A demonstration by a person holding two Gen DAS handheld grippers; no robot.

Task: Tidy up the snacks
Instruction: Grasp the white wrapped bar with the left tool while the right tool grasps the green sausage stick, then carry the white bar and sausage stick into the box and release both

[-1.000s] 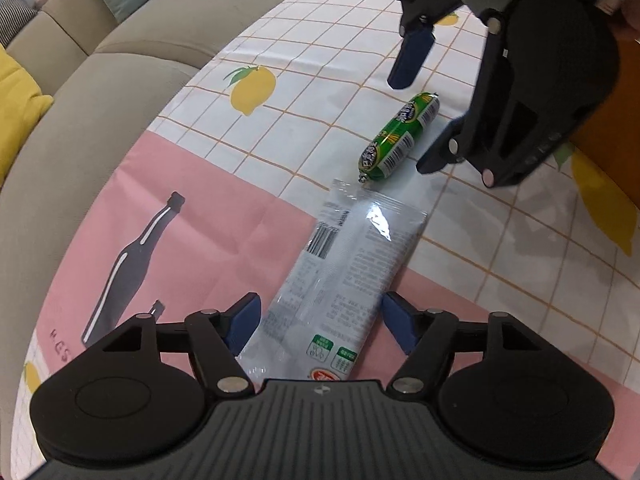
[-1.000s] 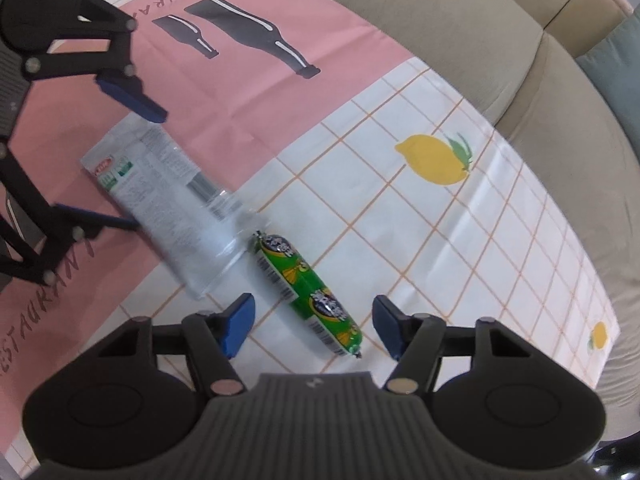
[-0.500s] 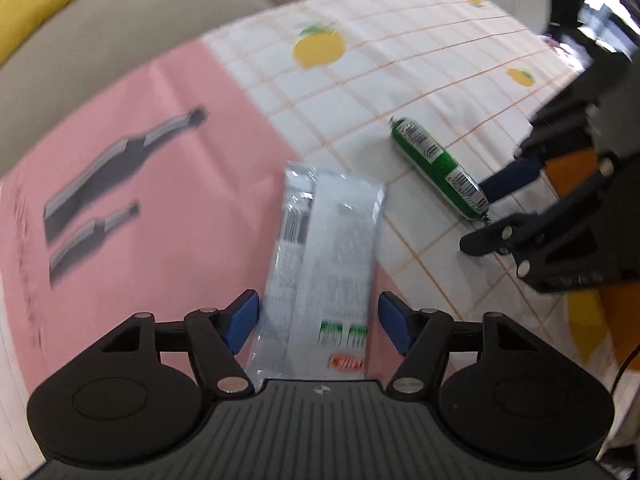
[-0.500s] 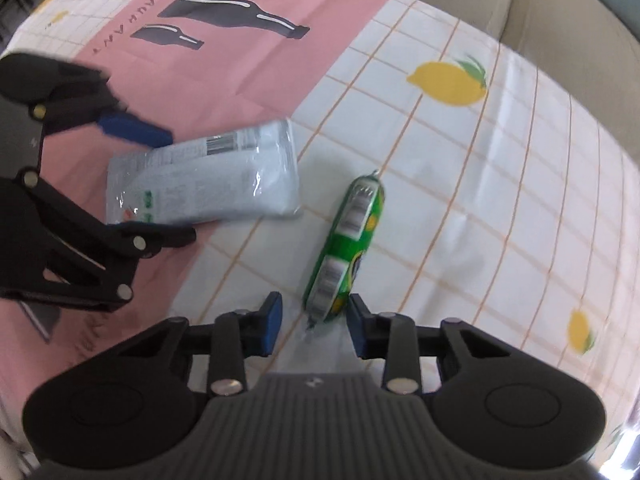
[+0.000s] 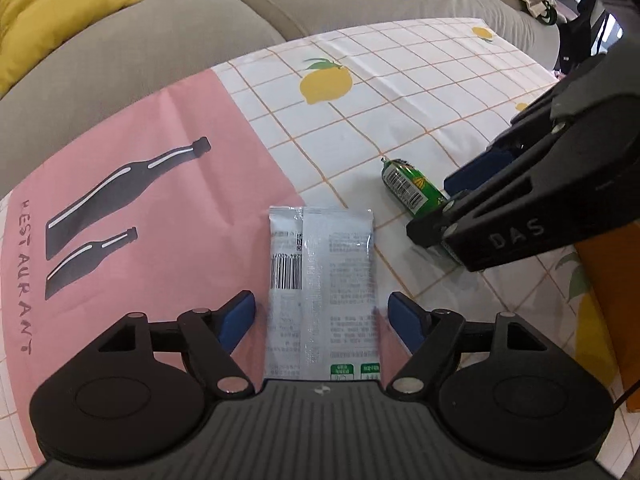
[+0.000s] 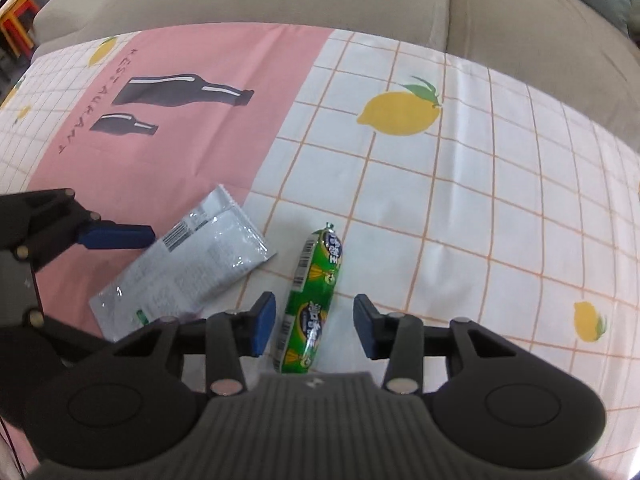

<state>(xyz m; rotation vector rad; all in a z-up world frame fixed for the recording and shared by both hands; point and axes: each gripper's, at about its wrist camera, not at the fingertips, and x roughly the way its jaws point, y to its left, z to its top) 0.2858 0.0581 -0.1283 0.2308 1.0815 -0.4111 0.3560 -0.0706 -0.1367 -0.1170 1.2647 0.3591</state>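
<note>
On the table (image 5: pixel 400 92), spread with a pink and lemon-checked cloth, two snacks lay side by side, close but apart: a flat silver packet (image 5: pixel 322 292) and a green sausage stick (image 6: pixel 314 300). A sofa (image 5: pixel 120 52) ran along the far edge.

My left tongs (image 5: pixel 320 316) stood open, one blue tip on each side of the silver packet, near its long edges and, as far as I could tell, not pressing them. The packet lay flat, lengthwise between the tips, barcode side up, its near end hidden under the tool body.

My right tongs (image 6: pixel 315 320) were also open around the sausage stick, which pointed straight away from me between the tips with clear gaps on both sides.

I judged the packet to be light, thin and crinkly (its film looked glossy, so likely slippery); squeezing across its width would probably buckle it, so a firm pinch on its middle seemed safest. The sausage looked plump, smooth and slightly yielding, and it could roll; gripping across its thick middle, not the tapered clipped end, seemed best.
</note>
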